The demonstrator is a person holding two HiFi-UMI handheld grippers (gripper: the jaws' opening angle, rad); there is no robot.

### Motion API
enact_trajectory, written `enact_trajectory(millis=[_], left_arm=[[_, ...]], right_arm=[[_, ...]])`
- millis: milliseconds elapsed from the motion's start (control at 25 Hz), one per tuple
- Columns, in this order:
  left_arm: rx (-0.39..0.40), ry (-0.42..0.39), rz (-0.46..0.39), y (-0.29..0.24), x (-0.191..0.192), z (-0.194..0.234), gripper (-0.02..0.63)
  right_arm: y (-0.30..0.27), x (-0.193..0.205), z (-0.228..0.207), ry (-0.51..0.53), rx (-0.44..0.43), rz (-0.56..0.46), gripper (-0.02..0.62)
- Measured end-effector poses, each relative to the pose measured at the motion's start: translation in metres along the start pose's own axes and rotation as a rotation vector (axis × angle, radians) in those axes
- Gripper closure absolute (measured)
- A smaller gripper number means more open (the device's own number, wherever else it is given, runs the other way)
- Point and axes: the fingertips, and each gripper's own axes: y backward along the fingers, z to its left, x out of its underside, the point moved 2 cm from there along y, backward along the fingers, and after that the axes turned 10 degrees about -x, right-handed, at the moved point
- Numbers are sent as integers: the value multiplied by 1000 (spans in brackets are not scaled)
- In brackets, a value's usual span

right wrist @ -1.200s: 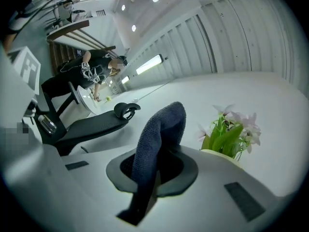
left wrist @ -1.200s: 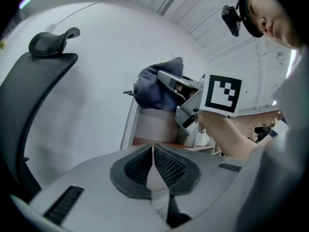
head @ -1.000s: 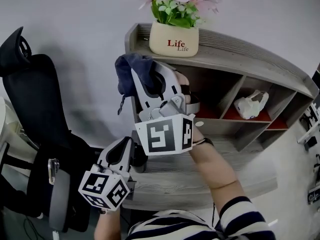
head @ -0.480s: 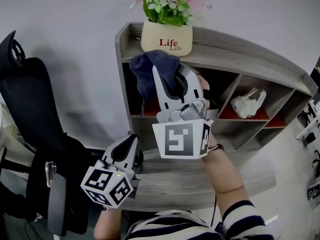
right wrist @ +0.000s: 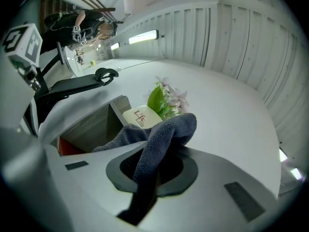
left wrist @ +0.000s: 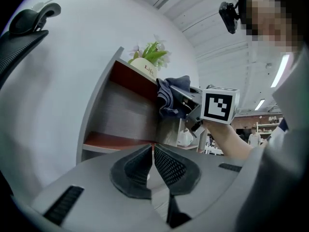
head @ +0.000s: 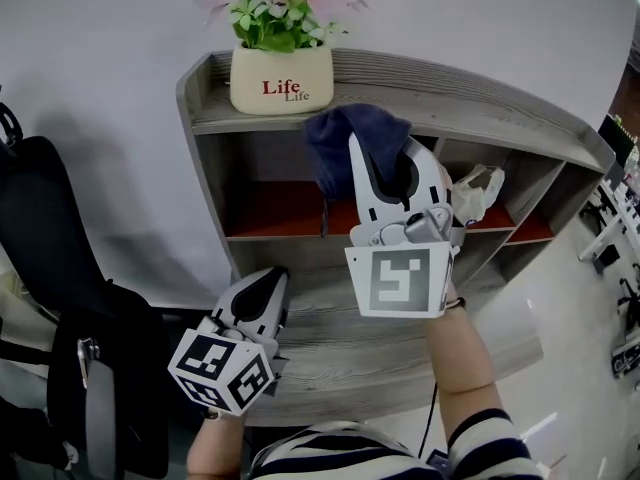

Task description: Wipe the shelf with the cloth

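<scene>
A grey wooden shelf [head: 490, 108] stands against the white wall, with a cream flower pot [head: 281, 80] on its top board at the left. My right gripper [head: 385, 156] is shut on a dark blue cloth [head: 345, 138], held at the front edge of the top board, right of the pot. In the right gripper view the cloth [right wrist: 164, 132] bunches over the jaws, and the pot [right wrist: 140, 117] lies beyond. My left gripper [head: 264, 286] is shut and holds nothing, low over the lower board. The left gripper view shows the cloth [left wrist: 171, 96] out ahead.
A black office chair [head: 55, 268] stands at the left. A white crumpled bag [head: 478, 192] lies in a right-hand compartment. The open compartments have red floors [head: 275, 210]. A wide lower board [head: 340, 343] juts out towards me.
My right gripper has carried the cloth to the right, from the shelf's left end below the pot to the middle of the top board's edge. The left gripper has barely moved.
</scene>
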Motion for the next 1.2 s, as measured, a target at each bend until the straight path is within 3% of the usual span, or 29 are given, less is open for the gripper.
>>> enact_trajectory(millis=[520,1200], left_arm=[[57,-6,28,-32,11,-44,580],[55,-21,46,-52,18,-71,580]], right_arm=[[42,40,-63,-18,107,25,551],[63,73,-72,-54,99,44,551]])
